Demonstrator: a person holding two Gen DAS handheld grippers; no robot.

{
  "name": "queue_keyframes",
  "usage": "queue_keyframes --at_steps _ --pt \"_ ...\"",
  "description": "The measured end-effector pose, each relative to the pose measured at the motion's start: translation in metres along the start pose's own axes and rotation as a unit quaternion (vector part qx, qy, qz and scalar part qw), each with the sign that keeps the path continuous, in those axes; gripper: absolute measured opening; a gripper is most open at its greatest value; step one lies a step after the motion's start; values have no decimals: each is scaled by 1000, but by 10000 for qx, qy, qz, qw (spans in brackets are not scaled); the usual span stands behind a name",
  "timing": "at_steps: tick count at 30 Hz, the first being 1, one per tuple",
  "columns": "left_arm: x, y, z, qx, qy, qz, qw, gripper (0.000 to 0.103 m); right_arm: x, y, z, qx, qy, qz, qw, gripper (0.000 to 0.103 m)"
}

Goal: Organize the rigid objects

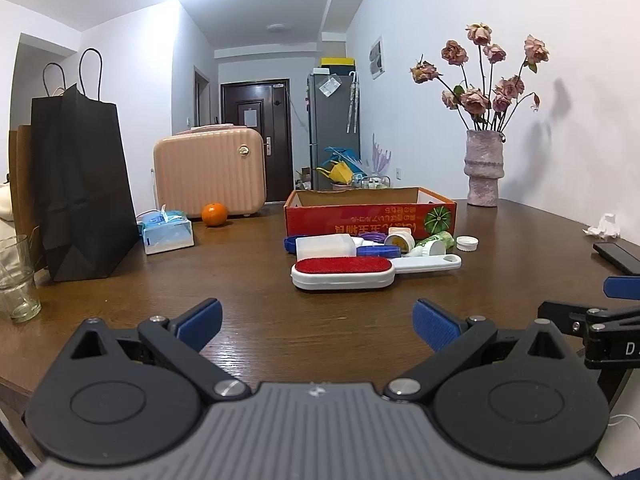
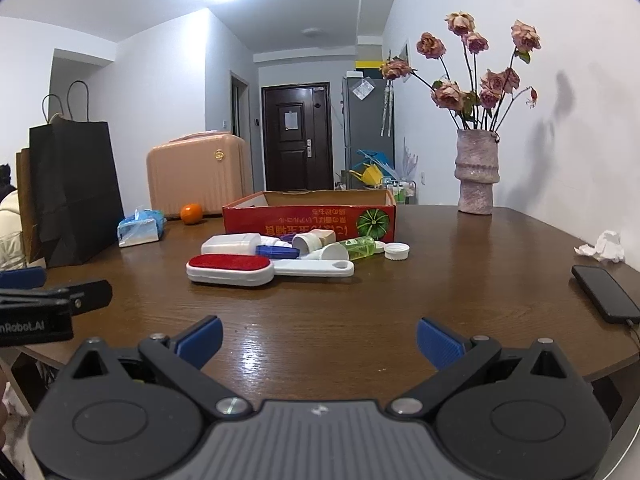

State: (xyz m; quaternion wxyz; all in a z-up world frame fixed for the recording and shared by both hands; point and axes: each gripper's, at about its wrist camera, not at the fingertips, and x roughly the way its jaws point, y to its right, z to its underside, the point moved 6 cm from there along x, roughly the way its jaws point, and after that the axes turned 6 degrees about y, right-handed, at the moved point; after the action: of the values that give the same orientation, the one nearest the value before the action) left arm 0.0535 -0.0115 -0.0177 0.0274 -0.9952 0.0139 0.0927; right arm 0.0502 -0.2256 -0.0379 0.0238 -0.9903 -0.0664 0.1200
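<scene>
A white lint brush with a red pad (image 1: pixel 342 273) (image 2: pixel 230 268) lies on the brown table in front of a red cardboard box (image 1: pixel 370 216) (image 2: pixel 310 218). Between them lie a white flat bottle (image 1: pixel 325 247) (image 2: pixel 231 244), a blue cap (image 2: pixel 277 251), a green bottle (image 2: pixel 358 247), a white jar (image 2: pixel 312 240) and a white lid (image 1: pixel 467 243) (image 2: pixel 397 251). My left gripper (image 1: pixel 318 326) is open and empty, near the table's front edge. My right gripper (image 2: pixel 320 344) is open and empty, beside it to the right.
A black paper bag (image 1: pixel 80 188) (image 2: pixel 72 192), a tissue pack (image 1: pixel 166 232), an orange (image 1: pixel 214 214) and a pink case (image 1: pixel 210 170) stand at the left and back. A vase of dried roses (image 1: pixel 483 168) stands back right. A phone (image 2: pixel 604 292) and crumpled tissue (image 2: pixel 602 246) lie right. A glass (image 1: pixel 16 280) stands far left.
</scene>
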Motion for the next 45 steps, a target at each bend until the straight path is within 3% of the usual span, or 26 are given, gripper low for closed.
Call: queue_keyframes --at_steps 45 --pt "3 -2 2 -14 -11 -32 10000 103 -1 -3 1 -64 59 -12 10000 103"
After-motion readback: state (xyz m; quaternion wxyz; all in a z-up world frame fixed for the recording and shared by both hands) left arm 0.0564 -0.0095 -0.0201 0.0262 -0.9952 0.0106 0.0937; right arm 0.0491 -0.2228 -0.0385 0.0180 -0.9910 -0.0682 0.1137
